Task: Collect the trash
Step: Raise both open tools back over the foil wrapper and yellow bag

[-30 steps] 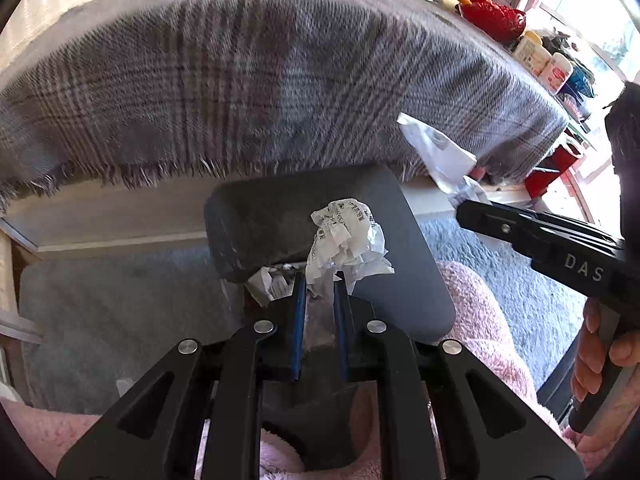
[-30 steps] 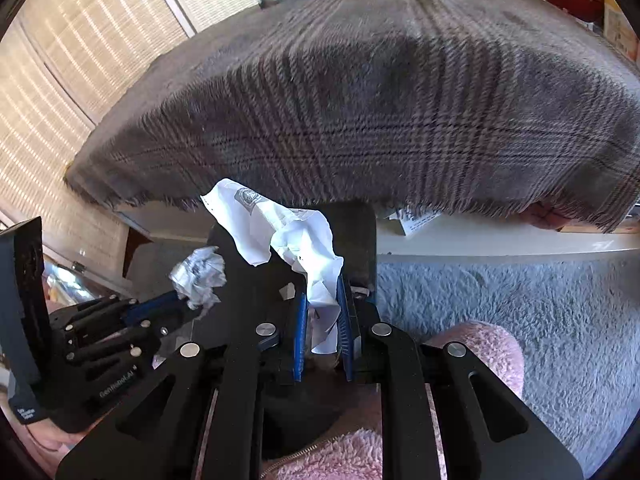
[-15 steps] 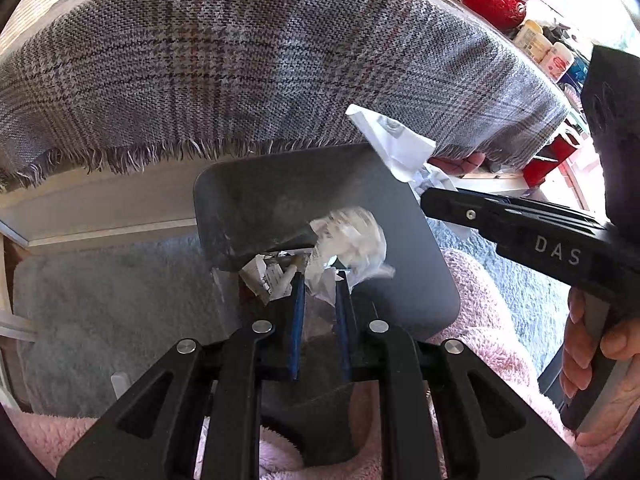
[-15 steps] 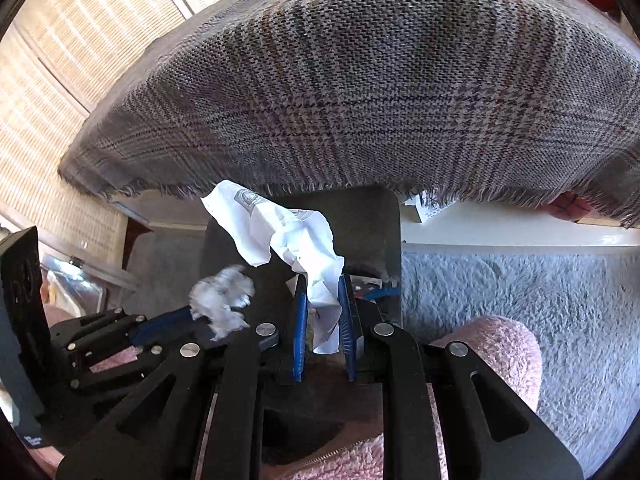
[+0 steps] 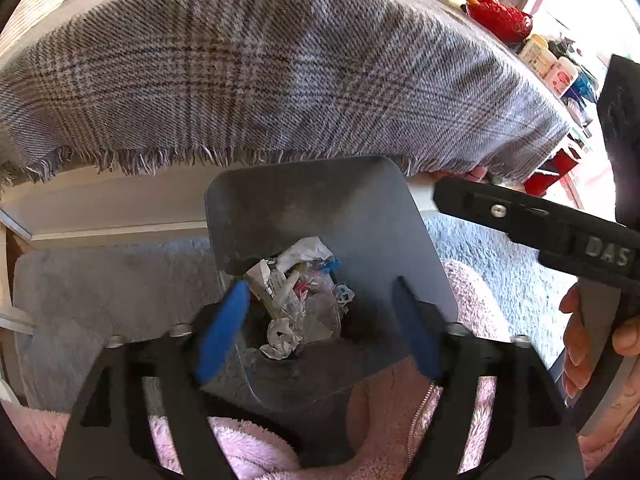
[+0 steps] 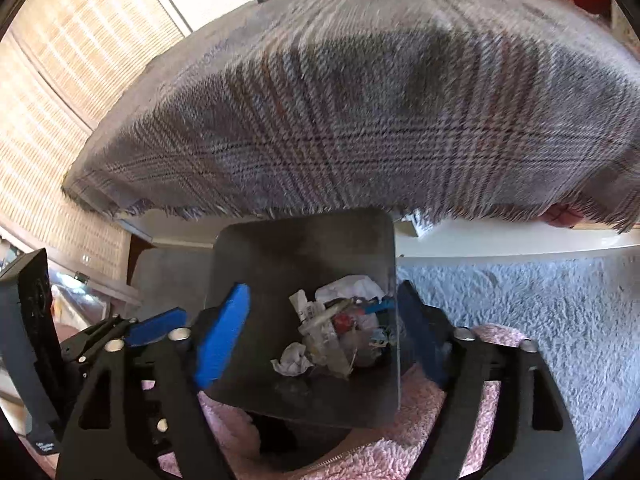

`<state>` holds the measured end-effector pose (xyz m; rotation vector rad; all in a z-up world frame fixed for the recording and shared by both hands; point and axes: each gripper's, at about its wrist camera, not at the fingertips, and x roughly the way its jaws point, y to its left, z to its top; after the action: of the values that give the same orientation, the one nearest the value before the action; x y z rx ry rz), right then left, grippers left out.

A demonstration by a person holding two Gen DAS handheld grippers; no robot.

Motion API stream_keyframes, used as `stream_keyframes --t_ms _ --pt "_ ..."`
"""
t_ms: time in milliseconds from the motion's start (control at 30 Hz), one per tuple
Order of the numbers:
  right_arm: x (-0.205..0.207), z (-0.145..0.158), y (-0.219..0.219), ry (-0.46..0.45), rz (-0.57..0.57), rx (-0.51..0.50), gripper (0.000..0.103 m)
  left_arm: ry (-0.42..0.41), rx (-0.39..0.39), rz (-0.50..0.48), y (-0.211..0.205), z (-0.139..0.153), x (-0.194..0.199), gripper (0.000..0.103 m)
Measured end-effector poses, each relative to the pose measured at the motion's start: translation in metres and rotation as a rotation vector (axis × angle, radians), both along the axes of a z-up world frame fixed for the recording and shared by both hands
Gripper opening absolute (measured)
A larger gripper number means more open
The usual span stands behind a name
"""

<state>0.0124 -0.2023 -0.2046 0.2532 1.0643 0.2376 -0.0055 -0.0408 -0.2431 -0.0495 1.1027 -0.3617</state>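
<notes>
Both crumpled papers have dropped since a second ago, so neither of my grippers is pinching anything now. My left hand-held gripper (image 5: 320, 316) has its blue pads swinging wide apart, jaws opening, nothing between them but air over the bin. Same story for my right hand-held gripper (image 6: 320, 332), jaws opening, pads well apart and empty.

Right below both sits the dark grey bin (image 5: 360, 216), squarish with rounded corners, and the trash (image 5: 300, 292) is down in the bottom of it. It's a small heap: white crumpled paper, some clear plastic wrap, a bit of blue, a speck of red. One little balled-up white paper wad (image 6: 292, 360) lies at the near edge of the heap, touching it, and a bigger white crumple (image 6: 352, 286) sits at the far side.

From the left camera you can see my right hand (image 5: 592, 344) wrapped round the other gripper's handle off to the side.

Bin's resting by my lap, pink fluffy robe (image 6: 420, 440) underneath it. Just behind the bin is a grey plaid blanket (image 5: 260, 80) with a frayed fringe hanging over a white ledge. Fuzzy grey-blue rug (image 6: 520, 300) covers the floor. Something red (image 5: 500, 16) sits way back beyond the blanket.
</notes>
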Motion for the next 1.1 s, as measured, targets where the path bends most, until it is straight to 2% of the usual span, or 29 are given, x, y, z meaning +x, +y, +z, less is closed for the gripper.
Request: stream_keyframes --t_ms 33,100,233,433,633,767,933,1100 --pt "-0.001 0.003 -0.002 -0.009 -0.004 0.001 0.098 -0.007 -0.002 0.006 0.001 0.004 0.000 0.091" --pt "-0.002 0.010 -0.007 -0.025 -0.003 -0.006 0.099 -0.021 -0.021 0.008 0.004 0.013 -0.001 0.095" --pt "0.001 0.033 -0.021 -0.074 -0.024 -0.044 0.100 -0.058 -0.035 0.009 0.009 0.041 0.001 0.095" --pt "0.015 0.081 -0.048 -0.179 -0.074 -0.077 0.100 -0.179 -0.007 0.031 0.021 0.101 0.014 0.095" --pt "0.038 0.113 -0.063 -0.233 -0.100 -0.112 0.100 -0.203 -0.044 0.043 0.030 0.148 0.054 0.095" --pt "0.067 0.126 -0.071 -0.241 -0.102 -0.110 0.100 -0.245 -0.019 0.033 0.025 0.170 0.088 0.095" --pt "0.107 0.135 -0.080 -0.239 -0.118 -0.124 0.100 -0.256 -0.039 0.051 0.024 0.183 0.137 0.095" --pt "0.162 0.136 -0.081 -0.231 -0.122 -0.123 0.100 -0.296 0.026 0.077 0.015 0.186 0.188 0.095"
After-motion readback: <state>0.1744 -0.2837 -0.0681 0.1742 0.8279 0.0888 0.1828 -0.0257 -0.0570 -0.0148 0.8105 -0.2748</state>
